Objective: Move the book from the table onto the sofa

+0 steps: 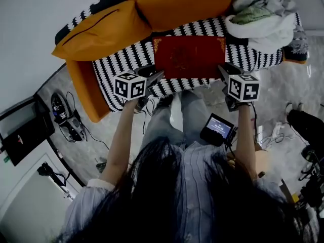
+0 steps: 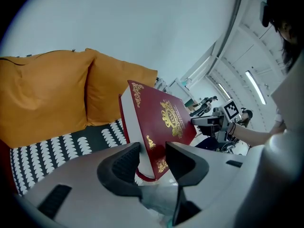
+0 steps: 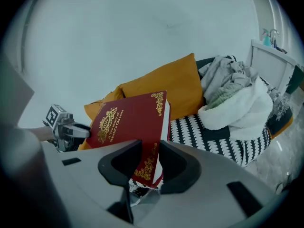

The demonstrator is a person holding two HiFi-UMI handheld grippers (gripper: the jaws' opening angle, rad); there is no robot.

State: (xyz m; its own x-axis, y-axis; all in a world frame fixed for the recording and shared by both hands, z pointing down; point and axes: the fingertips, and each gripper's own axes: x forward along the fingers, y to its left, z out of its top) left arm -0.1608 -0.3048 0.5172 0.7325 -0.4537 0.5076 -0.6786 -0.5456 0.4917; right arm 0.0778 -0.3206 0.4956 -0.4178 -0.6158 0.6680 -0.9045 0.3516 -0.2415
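Note:
A dark red hardback book with gold ornaments is held over the black-and-white patterned seat of the sofa. My left gripper clamps its near left corner and my right gripper its near right corner. In the left gripper view the book stands tilted, its lower corner pinched at the left gripper, and the right gripper shows beyond it. In the right gripper view the book's edge sits in the right gripper, with the left gripper behind.
Two orange cushions lean along the sofa back. A heap of white and grey fabric fills the sofa's right end. On the marble floor lie cables and a device at left, more cables at right. A small screen hangs by my waist.

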